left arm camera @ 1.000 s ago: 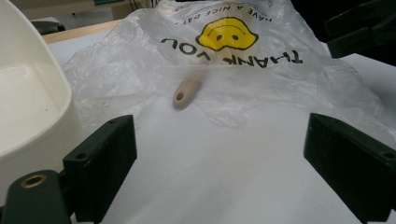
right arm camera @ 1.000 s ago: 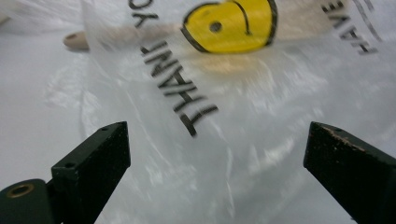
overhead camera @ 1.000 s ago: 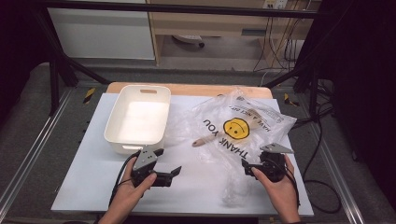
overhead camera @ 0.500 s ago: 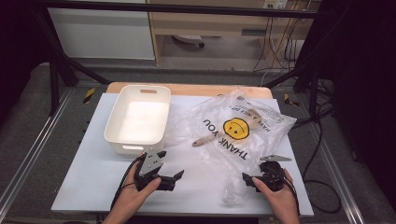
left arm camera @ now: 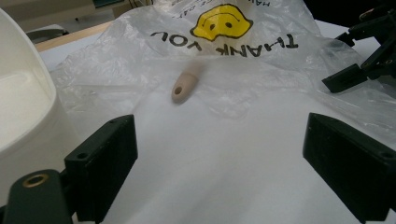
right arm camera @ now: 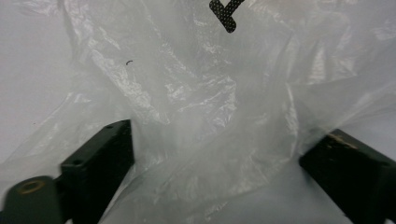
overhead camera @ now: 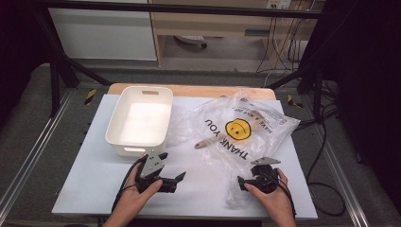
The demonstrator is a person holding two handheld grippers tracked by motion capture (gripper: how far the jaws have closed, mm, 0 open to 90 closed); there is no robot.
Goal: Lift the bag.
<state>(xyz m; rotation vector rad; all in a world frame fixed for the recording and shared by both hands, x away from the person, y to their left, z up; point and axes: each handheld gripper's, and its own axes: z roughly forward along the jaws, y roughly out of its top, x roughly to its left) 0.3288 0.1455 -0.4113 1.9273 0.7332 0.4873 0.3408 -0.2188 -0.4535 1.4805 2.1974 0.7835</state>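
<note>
A clear plastic bag (overhead camera: 246,127) printed with a yellow smiley and "THANK YOU" lies crumpled across the right half of the white table (overhead camera: 94,189). A pale wooden handle (overhead camera: 208,140) pokes out of its left side. In the left gripper view the handle (left arm camera: 184,86) lies ahead of my left gripper (left arm camera: 219,163), which is open and holds nothing. In the high view that gripper (overhead camera: 172,166) rests near the front, below the tub. My right gripper (overhead camera: 247,177) is low at the bag's front edge. Its jaws (right arm camera: 215,172) have just been closing a little, still wide, with loose plastic (right arm camera: 201,93) between them.
A white rectangular tub (overhead camera: 124,150) stands at the back left of the table, and its wall (left arm camera: 23,107) is close on the left of my left gripper. The right gripper (left arm camera: 369,60) appears at the far right of the left gripper view. Cables run along the floor at the right.
My right gripper has come down and toward the table's front edge, onto the bag's crumpled front part. The left gripper has stayed where it was.
</note>
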